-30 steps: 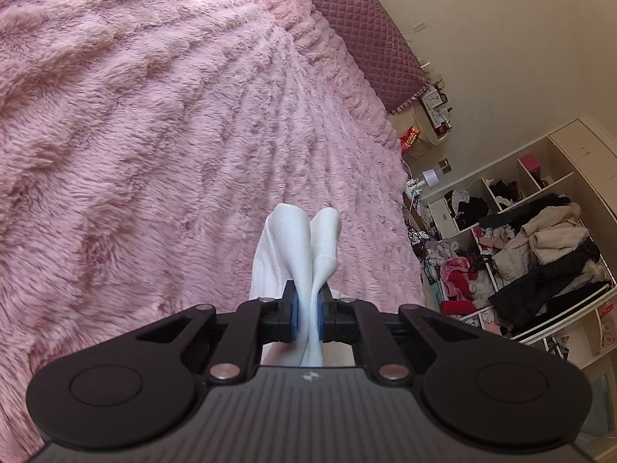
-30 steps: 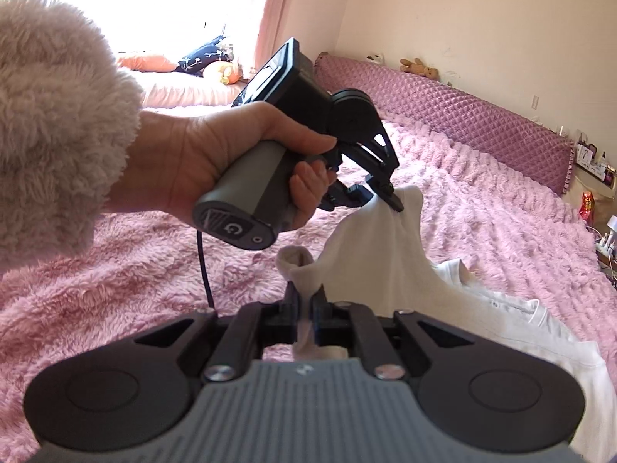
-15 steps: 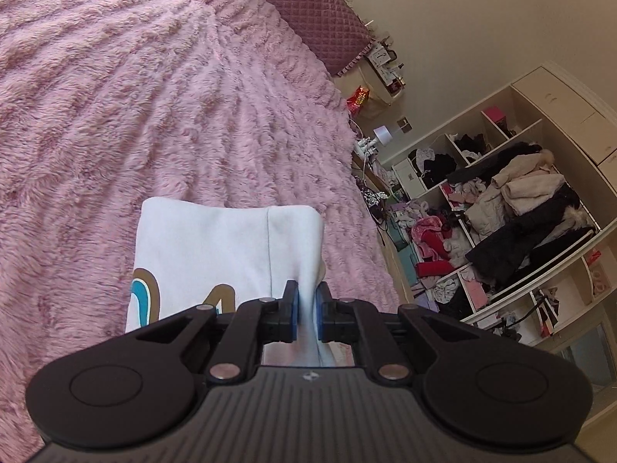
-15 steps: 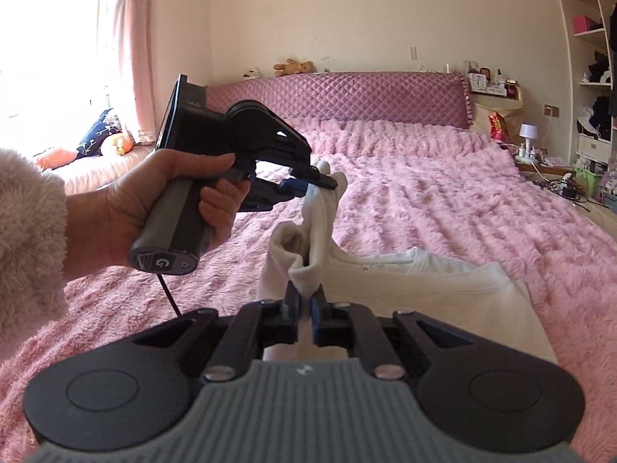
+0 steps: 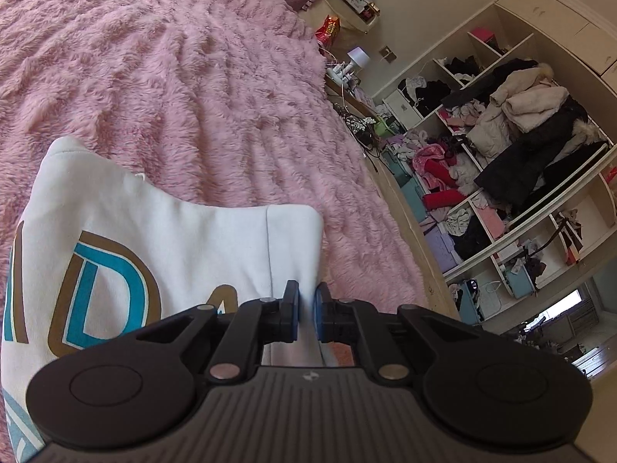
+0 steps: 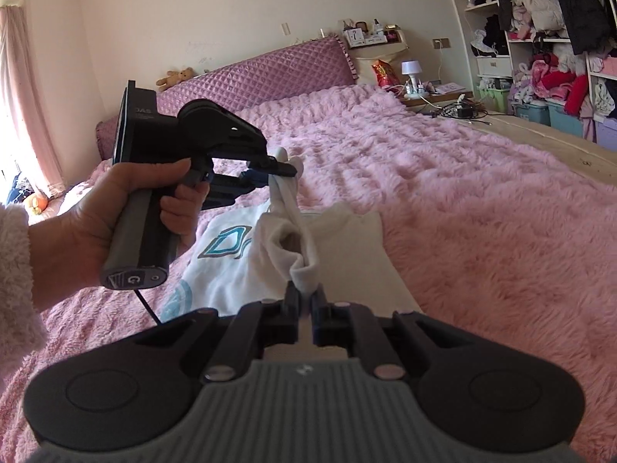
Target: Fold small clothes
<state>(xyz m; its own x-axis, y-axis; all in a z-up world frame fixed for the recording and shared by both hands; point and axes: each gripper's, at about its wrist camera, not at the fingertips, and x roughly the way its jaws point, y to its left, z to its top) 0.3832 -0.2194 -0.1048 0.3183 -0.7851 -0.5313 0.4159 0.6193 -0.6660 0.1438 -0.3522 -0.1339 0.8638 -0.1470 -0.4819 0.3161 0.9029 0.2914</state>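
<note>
A small white shirt [image 5: 162,239] with blue and brown lettering lies partly spread on the pink furry bedspread [image 5: 173,77]. My left gripper [image 5: 306,312] is shut on a fold of the white shirt near its side edge. In the right wrist view the shirt [image 6: 347,254] stretches between both grippers. My right gripper [image 6: 305,305] is shut on a bunched corner of it. The left gripper [image 6: 279,169], held in a hand, pinches the cloth a little above the bed.
A purple quilted headboard [image 6: 250,73] stands at the far end. A bedside table [image 6: 432,94] with a lamp and cables is at the right. Open shelves [image 5: 520,135] stuffed with clothes line the wall beyond the bed's edge.
Both grippers have swung round and lowered with the shirt. The cloth has come down from a hanging bunch to lie spread on the bedspread, its printed lettering now showing.
</note>
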